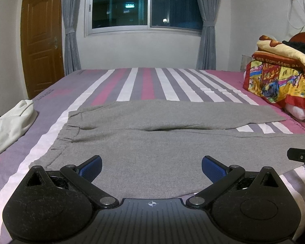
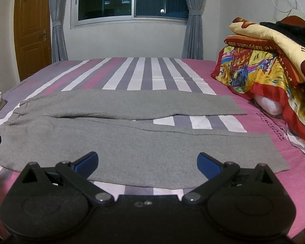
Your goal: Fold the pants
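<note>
Grey sweatpants [image 1: 152, 142] lie flat on the striped bed, waistband to the left, both legs stretched to the right with a narrow gap between them. They also show in the right wrist view [image 2: 132, 142]. My left gripper [image 1: 151, 165] is open and empty, just above the near edge of the pants close to the waist end. My right gripper [image 2: 147, 162] is open and empty above the near edge of the near leg. Part of the right gripper shows at the right edge of the left wrist view [image 1: 301, 155].
The bed sheet [image 1: 144, 81] has pink, purple and white stripes. A white garment [image 1: 10, 122] lies at the left. A pile of colourful folded blankets [image 2: 274, 71] sits at the right. A window, curtains and a wooden door [image 1: 42, 40] stand beyond the bed.
</note>
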Demonstrator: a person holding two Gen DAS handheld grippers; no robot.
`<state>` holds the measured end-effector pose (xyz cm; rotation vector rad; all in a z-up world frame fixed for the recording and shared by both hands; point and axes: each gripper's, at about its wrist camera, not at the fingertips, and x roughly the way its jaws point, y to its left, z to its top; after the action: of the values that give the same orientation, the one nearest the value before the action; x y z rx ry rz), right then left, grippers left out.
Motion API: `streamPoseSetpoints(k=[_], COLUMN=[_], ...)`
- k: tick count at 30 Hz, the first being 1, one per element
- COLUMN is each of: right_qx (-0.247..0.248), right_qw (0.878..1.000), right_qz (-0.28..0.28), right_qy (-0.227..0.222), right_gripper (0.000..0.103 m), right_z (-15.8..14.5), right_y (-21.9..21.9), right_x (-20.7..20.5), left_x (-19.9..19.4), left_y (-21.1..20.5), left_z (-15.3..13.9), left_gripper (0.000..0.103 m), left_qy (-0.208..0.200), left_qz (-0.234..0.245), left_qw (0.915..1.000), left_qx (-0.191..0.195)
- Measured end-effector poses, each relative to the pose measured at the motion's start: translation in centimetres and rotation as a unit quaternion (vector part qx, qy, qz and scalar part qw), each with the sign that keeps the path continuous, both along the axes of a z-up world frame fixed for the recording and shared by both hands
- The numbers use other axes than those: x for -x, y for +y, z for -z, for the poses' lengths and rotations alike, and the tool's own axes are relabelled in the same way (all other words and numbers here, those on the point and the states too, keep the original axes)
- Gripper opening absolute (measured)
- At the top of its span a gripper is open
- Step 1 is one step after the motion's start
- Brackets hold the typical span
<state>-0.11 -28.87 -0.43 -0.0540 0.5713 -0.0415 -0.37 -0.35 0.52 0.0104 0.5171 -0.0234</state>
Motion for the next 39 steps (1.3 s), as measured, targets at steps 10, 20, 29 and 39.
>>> streamPoseSetpoints(k=[10,20,29,39], right_qx=[0.007,0.010,0.011,0.010], right_qw=[1.000,1.000,1.000,1.000], right_qz=[-0.006,-0.008,-0.010,-0.010], right_qy=[0.000,0.000,-0.001,-0.001], right_gripper=[0.103,0.103,0.103,0.103], right_z=[-0.20,-0.25,-0.36,-0.34], right_y=[0.57,0.72,0.76,0.88], right_x=[-0.11,-0.10,0.03,0.04], left_x=[-0.23,-0.23,-0.24,-0.40], left_y=[0.45,0.52,0.42,0.62], left_z=[-0.30,-0.23,-0.26,0.01], left_gripper=[0.103,0.103,0.103,0.103], left_qy=[-0.002,-0.003,-0.003,-0.002], left_qz=[-0.004,-0.004,-0.004,-0.004], left_qw=[1.0000,1.0000,1.0000,1.0000], left_qx=[-0.001,0.000,-0.002,-0.002])
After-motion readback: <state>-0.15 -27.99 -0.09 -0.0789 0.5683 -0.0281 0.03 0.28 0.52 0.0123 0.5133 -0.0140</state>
